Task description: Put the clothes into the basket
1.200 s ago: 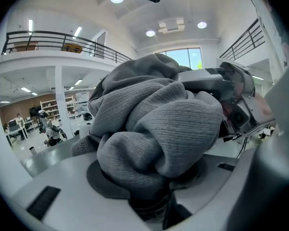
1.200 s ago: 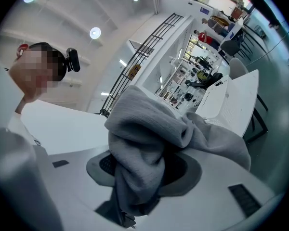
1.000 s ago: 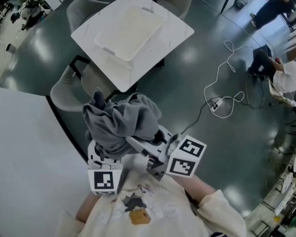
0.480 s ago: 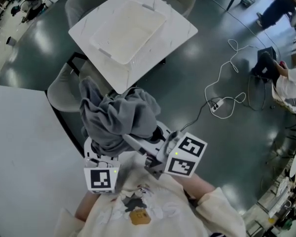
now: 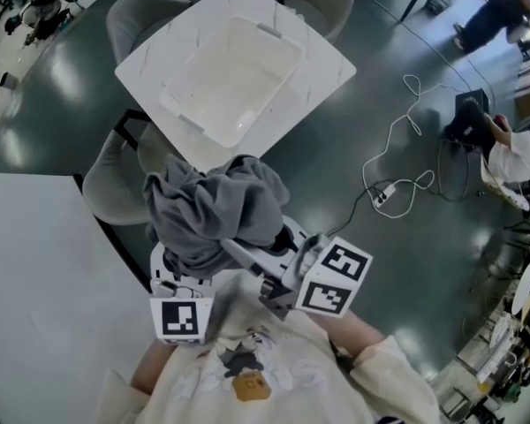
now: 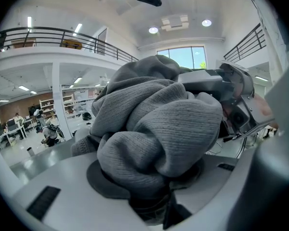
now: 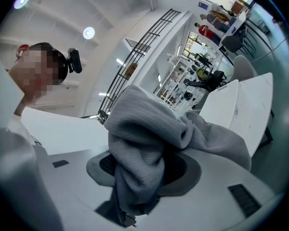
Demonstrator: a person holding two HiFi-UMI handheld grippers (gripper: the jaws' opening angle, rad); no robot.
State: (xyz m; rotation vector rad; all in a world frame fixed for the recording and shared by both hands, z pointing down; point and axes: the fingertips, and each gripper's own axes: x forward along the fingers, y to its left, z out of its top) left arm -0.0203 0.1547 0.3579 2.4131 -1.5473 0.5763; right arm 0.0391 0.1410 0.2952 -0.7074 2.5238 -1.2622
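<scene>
A bunched grey garment (image 5: 214,210) hangs in the air in front of me, gripped from both sides. My left gripper (image 5: 184,259) is shut on its left part; the knit cloth (image 6: 154,124) bulges out over both pads. My right gripper (image 5: 263,259) is shut on another fold (image 7: 144,148), which drapes forward between its jaws. The fingertips of both are buried in cloth. The white basket (image 5: 187,113) stands on a square white table (image 5: 322,60) just beyond the garment, whose far edge overlaps the table's near corner. In the right gripper view that table (image 7: 245,109) shows at the right.
Grey chairs stand round the square table, one (image 5: 106,179) beside the garment at the left. A larger white tabletop (image 5: 35,281) fills the lower left. A white cable with a power strip (image 5: 384,193) lies on the dark floor at the right, near a seated person (image 5: 512,148).
Both grippers have carried the garment toward the square table. The table and basket now lie closer, with the garment at the table's near corner. The grip looks unchanged.
</scene>
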